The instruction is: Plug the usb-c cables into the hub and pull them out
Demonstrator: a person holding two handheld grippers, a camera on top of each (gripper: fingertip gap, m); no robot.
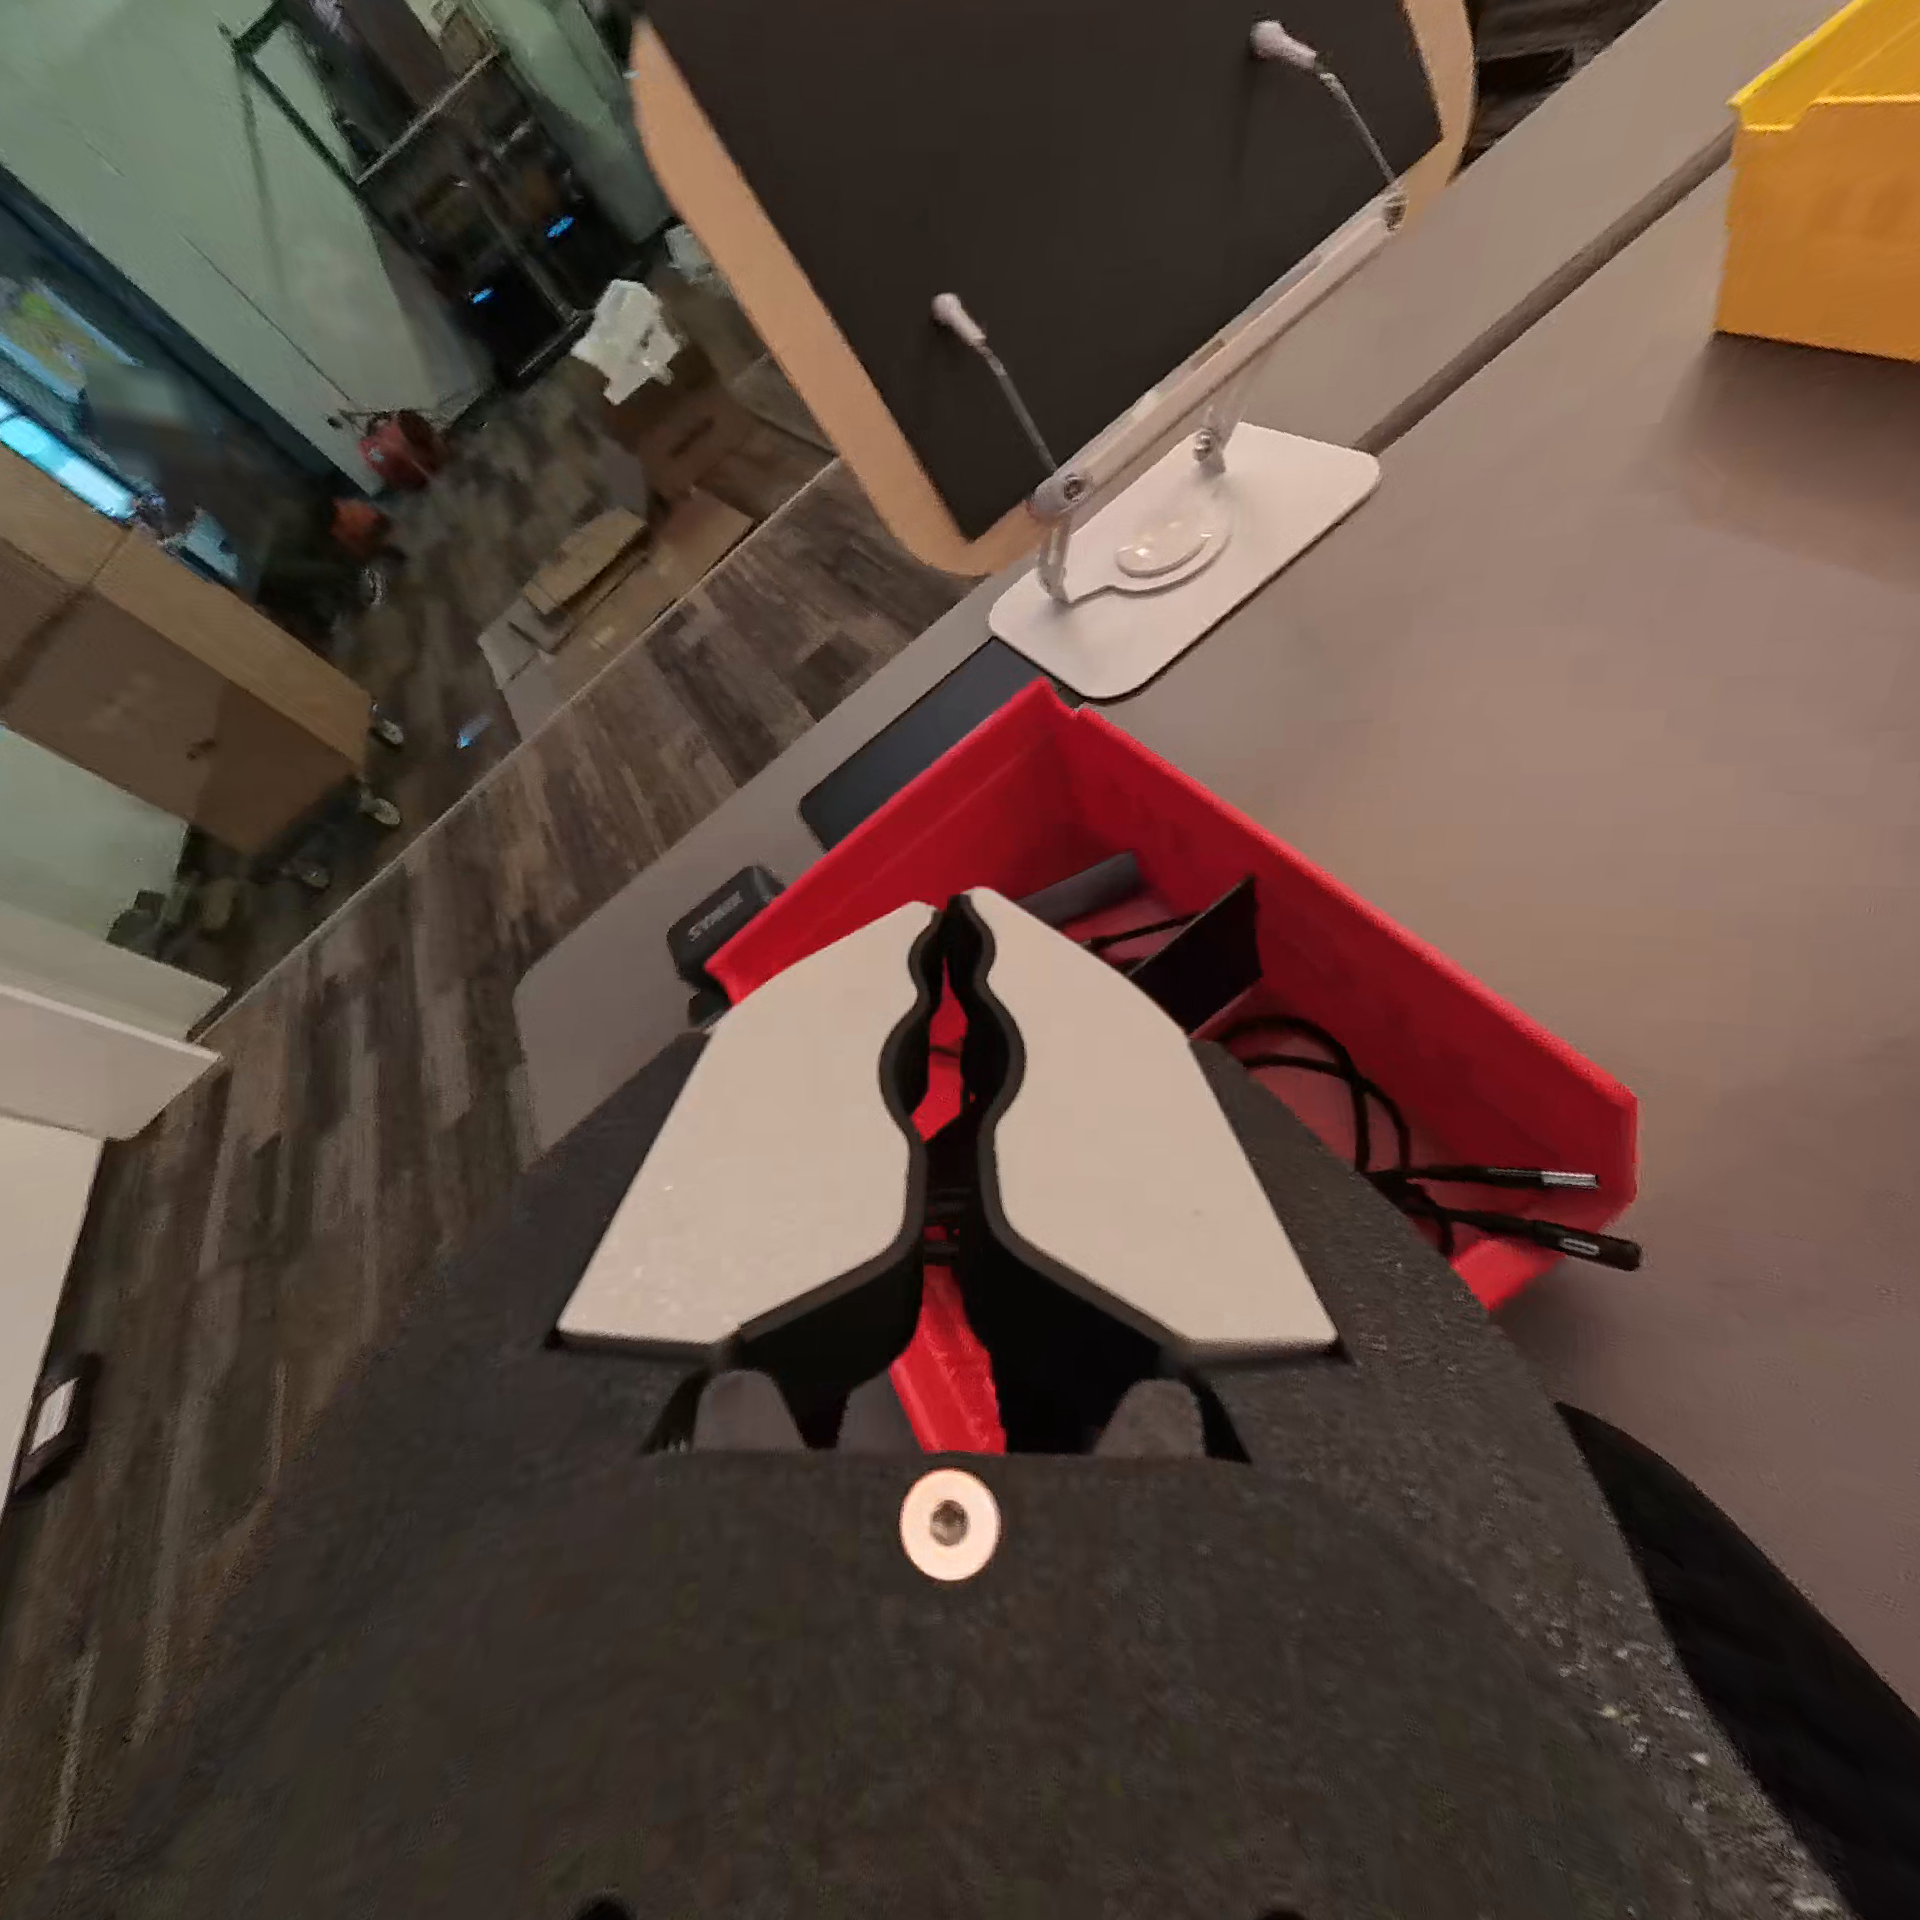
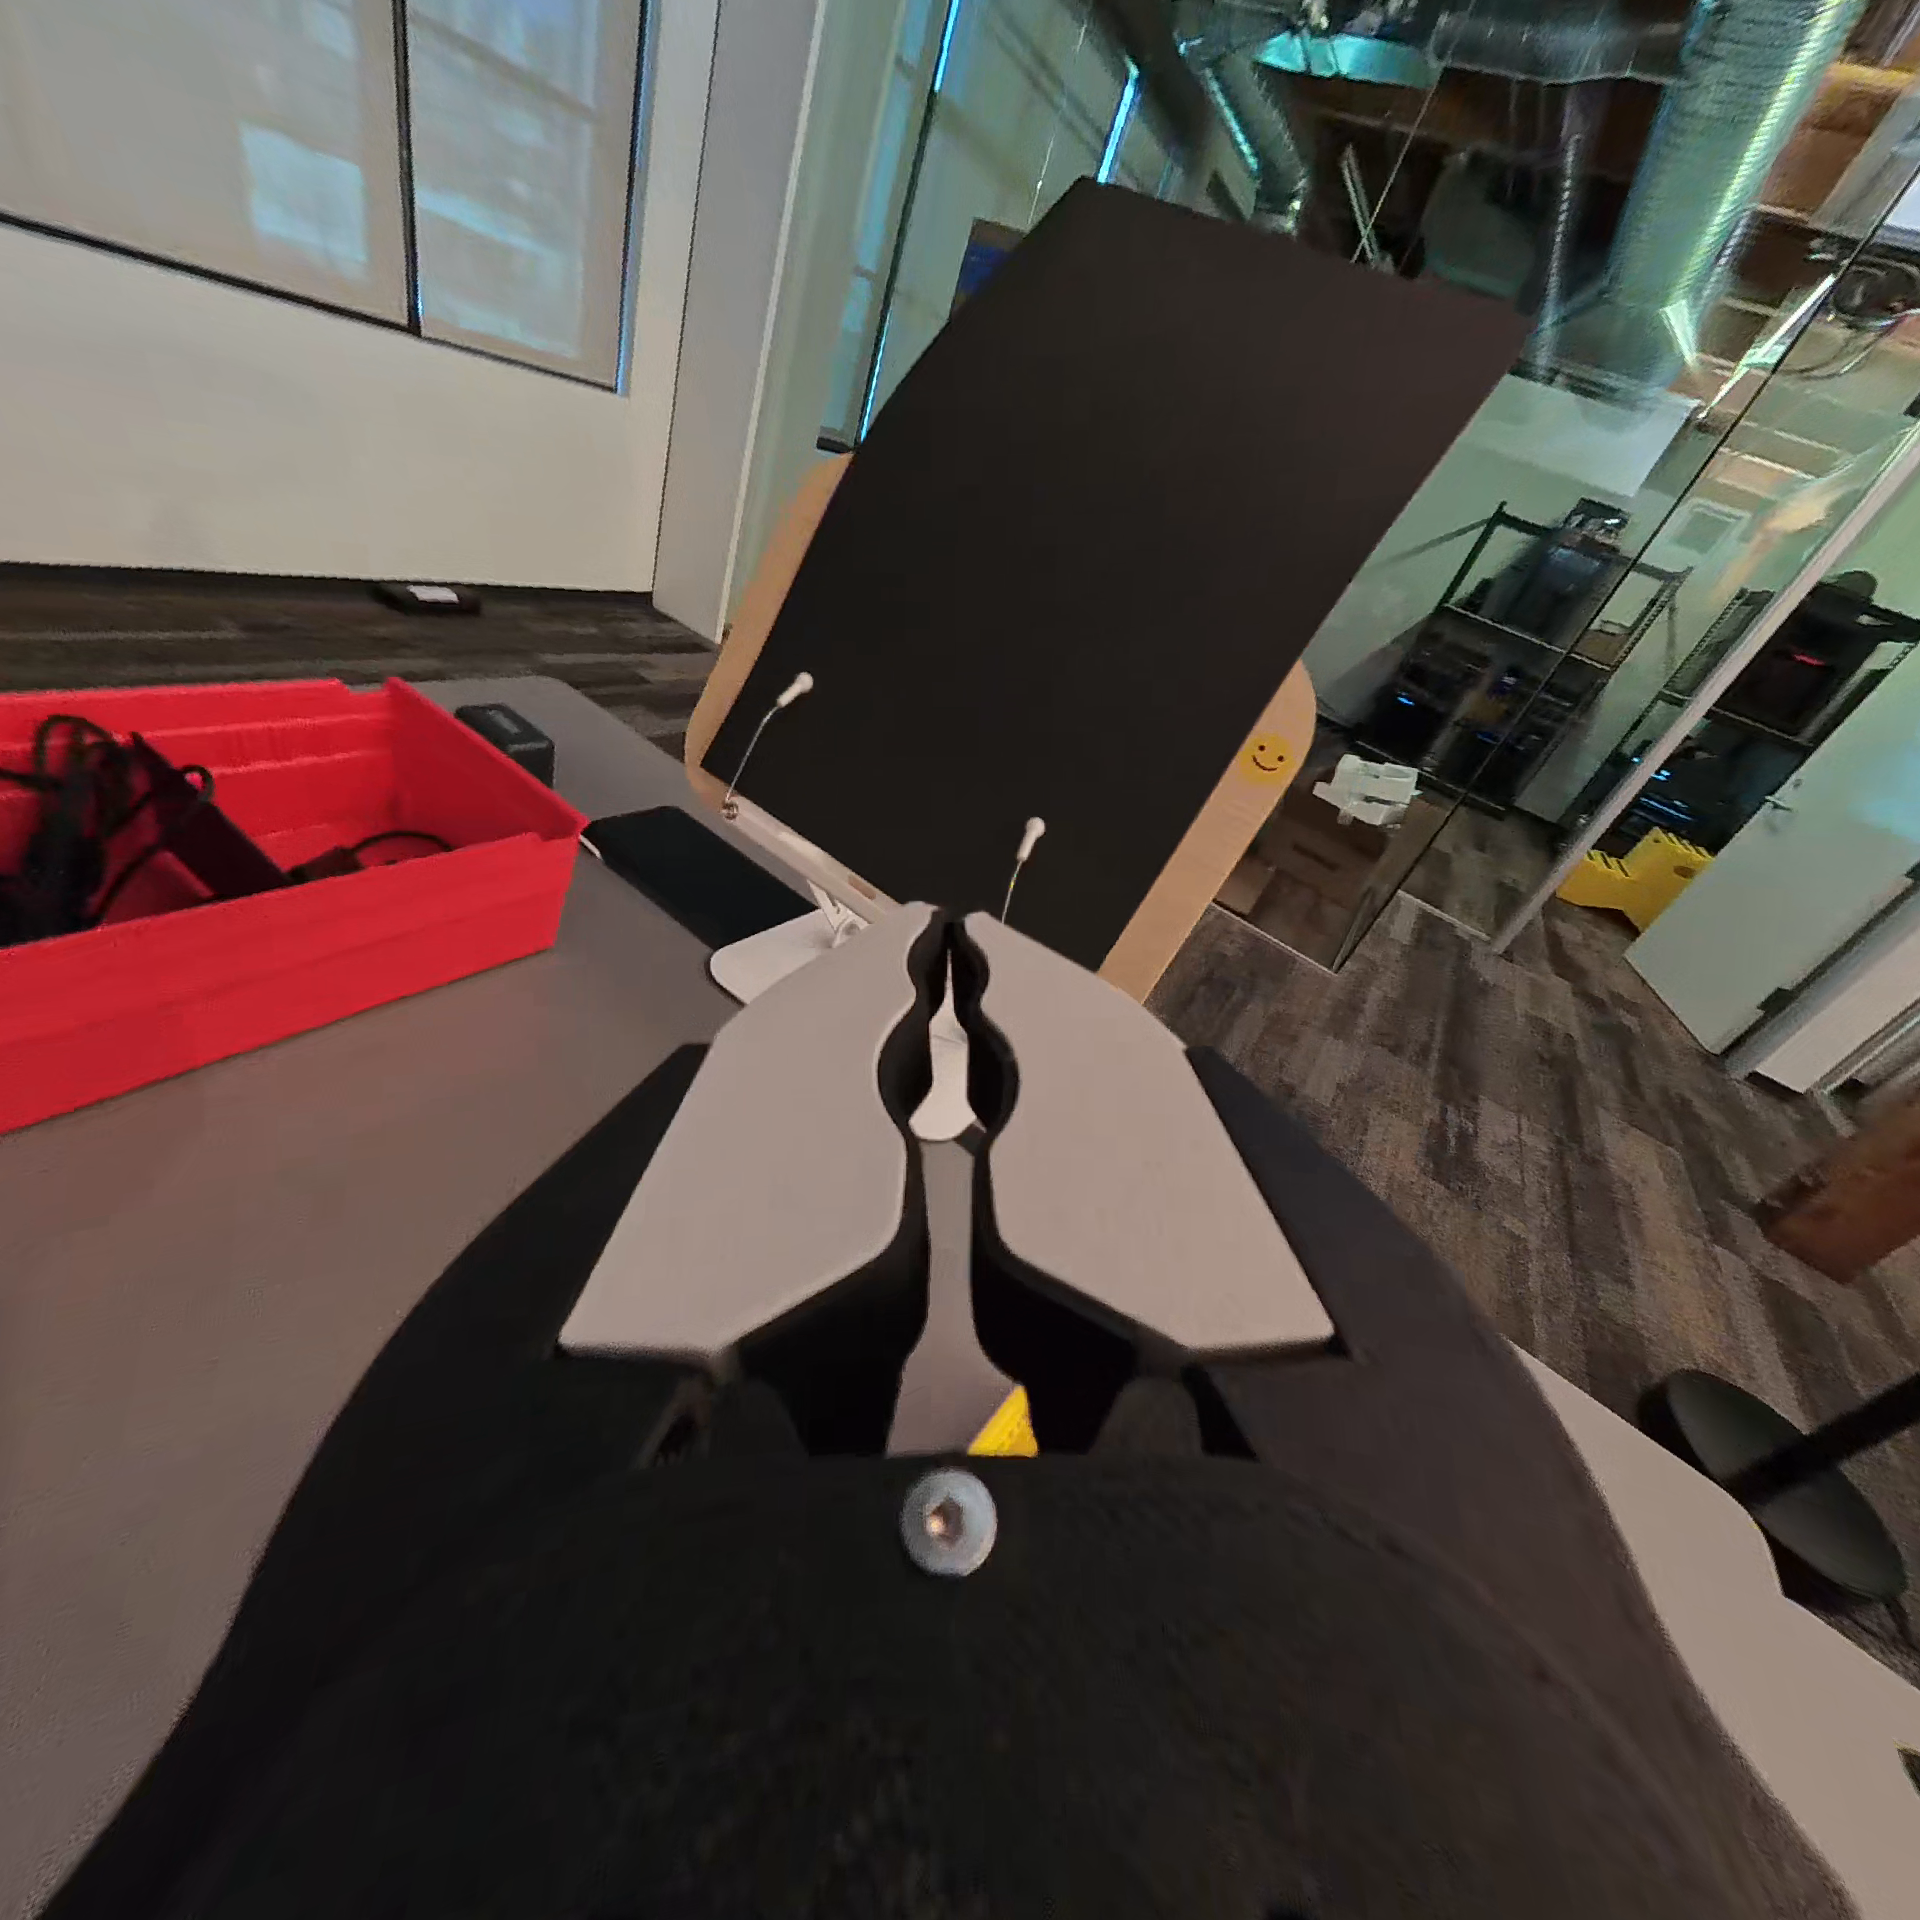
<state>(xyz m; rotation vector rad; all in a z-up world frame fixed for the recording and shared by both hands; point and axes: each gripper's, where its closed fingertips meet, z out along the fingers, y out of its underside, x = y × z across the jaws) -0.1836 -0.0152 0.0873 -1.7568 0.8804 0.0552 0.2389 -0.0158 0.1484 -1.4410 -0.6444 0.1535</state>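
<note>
My left gripper (image 1: 954,916) is shut, fingertips touching with nothing between them, and hovers over the near left part of a red bin (image 1: 1382,935). The bin holds black USB-C cables (image 1: 1340,1081). Two of their plugs (image 1: 1538,1179) rest at the bin's low front lip. A grey flat block (image 1: 1091,888) and a black divider (image 1: 1210,951) lie inside too. My right gripper (image 2: 951,930) is shut and empty above the table, pointing at a black board (image 2: 1122,623). The red bin (image 2: 312,914) with its cables (image 2: 73,810) sits to its left.
The black board (image 1: 1039,208) leans on a stand with a white base (image 1: 1247,561) behind the bin. A black flat slab (image 2: 686,862) and a small black box (image 2: 509,732) lie by the bin. A yellow bin (image 1: 1829,208) stands at the far right. The table edge drops to the floor (image 2: 1507,1091). Some 45 centimeters of space lies between my two pairs of fingers.
</note>
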